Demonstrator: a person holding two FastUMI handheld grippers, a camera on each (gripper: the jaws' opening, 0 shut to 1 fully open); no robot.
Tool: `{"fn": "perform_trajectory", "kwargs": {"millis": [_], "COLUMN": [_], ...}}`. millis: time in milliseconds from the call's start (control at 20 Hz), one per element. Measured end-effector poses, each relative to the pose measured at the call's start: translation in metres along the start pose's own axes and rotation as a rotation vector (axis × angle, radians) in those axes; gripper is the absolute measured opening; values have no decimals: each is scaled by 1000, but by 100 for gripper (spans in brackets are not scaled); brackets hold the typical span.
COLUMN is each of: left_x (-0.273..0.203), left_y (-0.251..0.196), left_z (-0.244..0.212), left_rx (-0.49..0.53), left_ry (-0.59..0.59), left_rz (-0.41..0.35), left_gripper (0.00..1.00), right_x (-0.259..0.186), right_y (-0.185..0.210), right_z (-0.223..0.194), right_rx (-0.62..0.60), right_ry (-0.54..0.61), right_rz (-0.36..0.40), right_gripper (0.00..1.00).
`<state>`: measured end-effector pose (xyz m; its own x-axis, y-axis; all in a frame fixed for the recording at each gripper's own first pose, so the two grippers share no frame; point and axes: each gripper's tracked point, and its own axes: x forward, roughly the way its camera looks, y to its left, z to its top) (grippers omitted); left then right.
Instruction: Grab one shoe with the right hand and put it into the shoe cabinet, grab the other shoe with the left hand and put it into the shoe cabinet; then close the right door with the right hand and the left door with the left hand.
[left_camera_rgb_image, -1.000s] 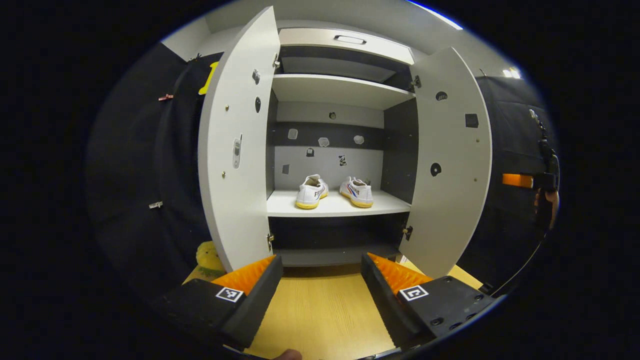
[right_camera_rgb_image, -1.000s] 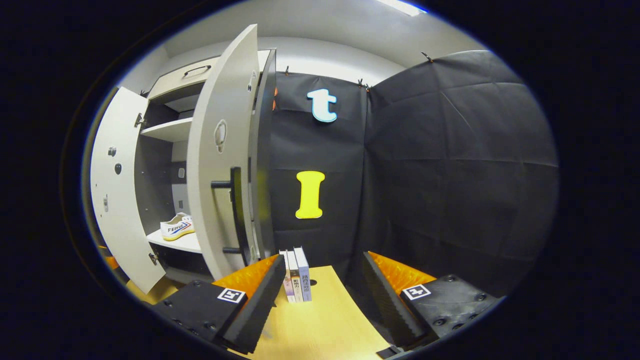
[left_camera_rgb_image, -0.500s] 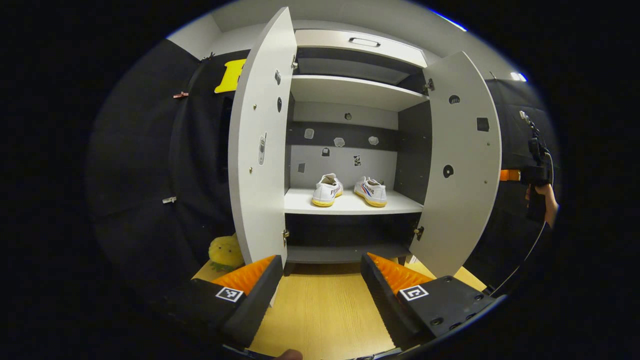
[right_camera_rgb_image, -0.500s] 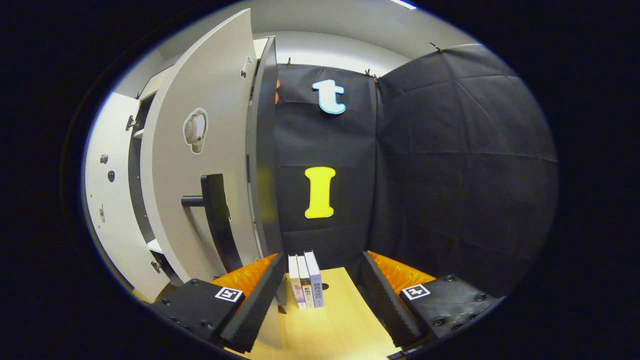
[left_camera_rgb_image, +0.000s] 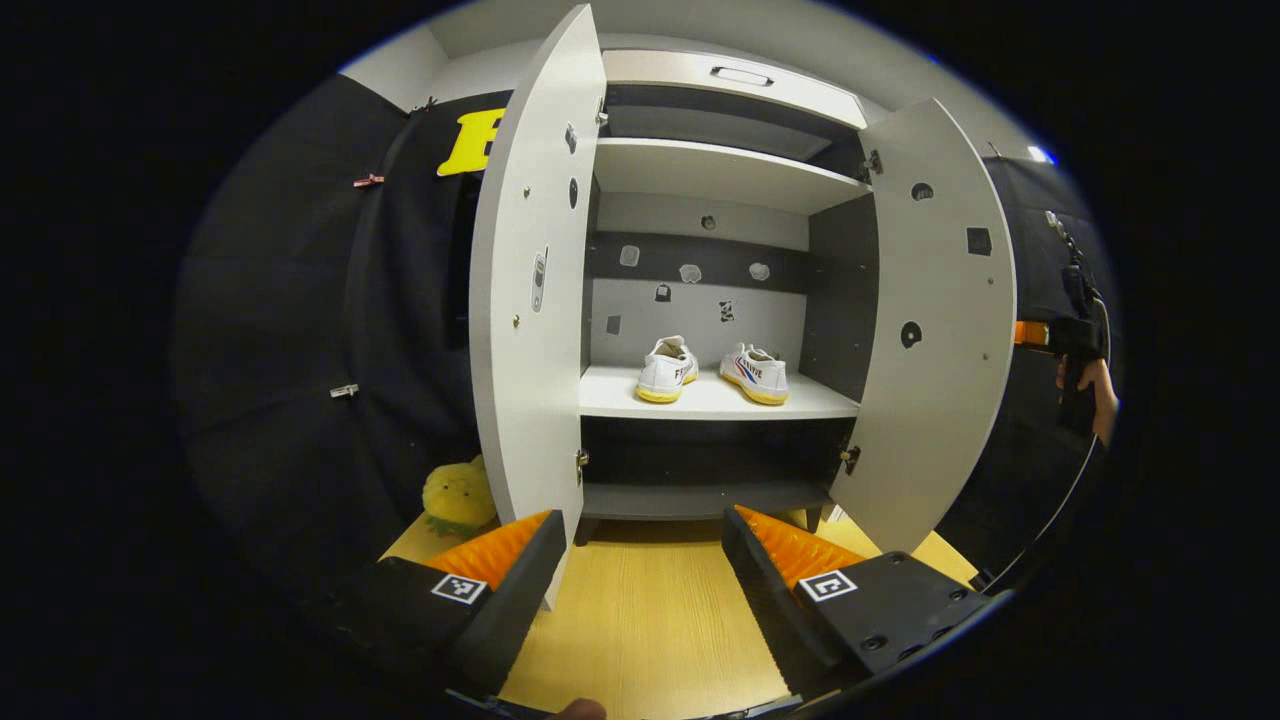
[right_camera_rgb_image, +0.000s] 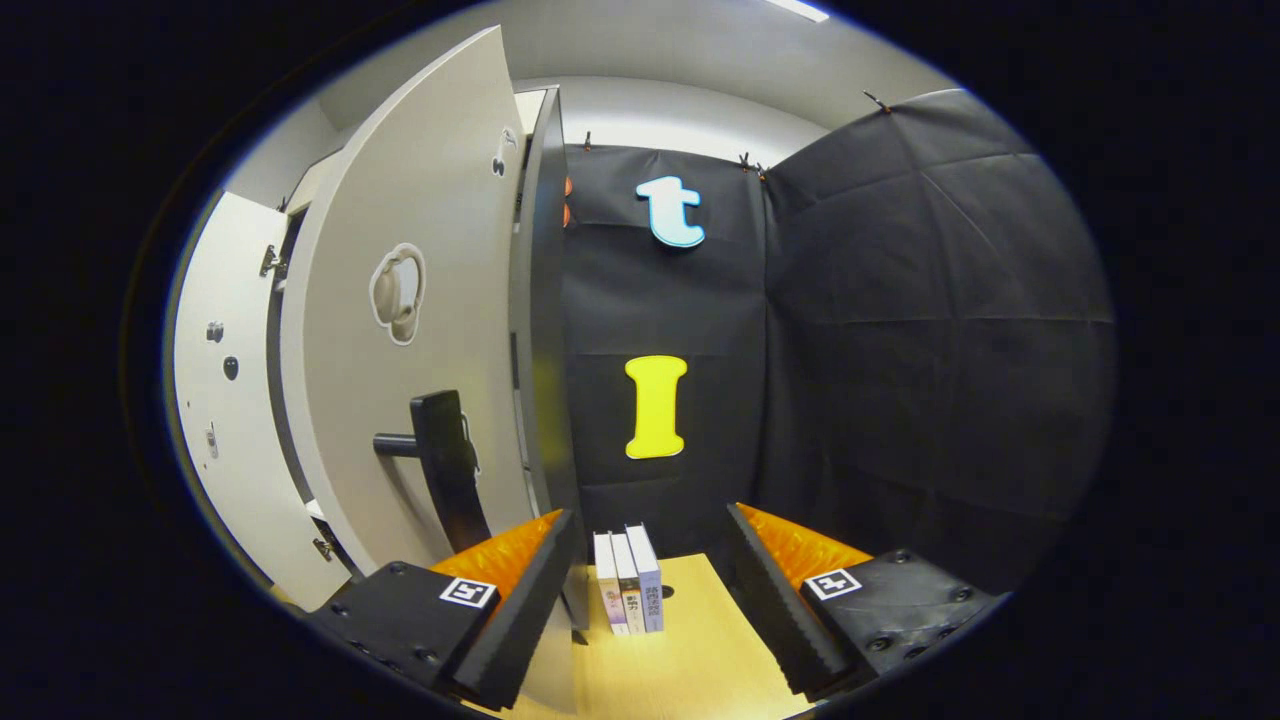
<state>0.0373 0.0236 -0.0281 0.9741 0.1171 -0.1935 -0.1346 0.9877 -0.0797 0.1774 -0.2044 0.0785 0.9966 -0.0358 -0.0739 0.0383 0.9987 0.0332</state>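
Observation:
Two white shoes, one on the left and one on the right, stand side by side on the cabinet's middle shelf. Both doors stand open: the left door and the right door. My left gripper is open and empty, back from the cabinet over the wooden table. In the left gripper view the other gripper is held by a hand beyond the right door. My right gripper is open and empty, close to the right door's outer face, its left finger just below the door's dark handle.
A yellow plush toy sits on the table left of the cabinet. Three books stand upright on the table by the cabinet's right side. Black cloth walls close in behind and to the right. A cable hangs from the far gripper.
The left gripper view has drifted so the cabinet sits further right in it. My right gripper closed in on the right door's outside, the handle now larger and nearer; the shoes are hidden in that view.

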Motion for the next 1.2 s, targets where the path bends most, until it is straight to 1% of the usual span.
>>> {"fn": "perform_trajectory", "kwargs": {"millis": [50,100,250,400,550,800,850,950,1000,1050,1200], "left_x": [2,3,4,0,-4,-16,-18,-26,-31,-36,-42], "left_y": [2,4,8,21,40,83,92,111,121,128,155], "left_z": [2,3,2,-2,-4,-2,-3,-7,-9,-10,-11], "left_rx": [1,-3,-30,-37,-28,-31,-36,-44,-49,-53,-47], "left_ry": [-9,-14,-13,-2,4,-8,-11,-10,-11,-11,-14], "left_rz": [6,9,12,23,36,78,86,107,117,124,150], "left_gripper": [98,98,98,97,98,98,98,98,98,98,98], "right_x": [-1,-2,-6,-11,-15,-13,-14,-17,-20,-25,-47], "right_y": [1,3,8,24,59,134,151,180,190,199,211], "right_z": [0,0,1,-1,-5,-17,-21,-35,-40,-45,-60], "right_rx": [-11,-20,-29,-20,-15,11,22,45,55,59,42], "right_ry": [-1,-2,-9,-13,-12,-5,0,32,41,42,28], "right_rz": [2,-3,-46,-46,-10,52,77,109,118,124,120], "right_gripper": [94,90,90,90,90,90,90,95,98,99,99]}}
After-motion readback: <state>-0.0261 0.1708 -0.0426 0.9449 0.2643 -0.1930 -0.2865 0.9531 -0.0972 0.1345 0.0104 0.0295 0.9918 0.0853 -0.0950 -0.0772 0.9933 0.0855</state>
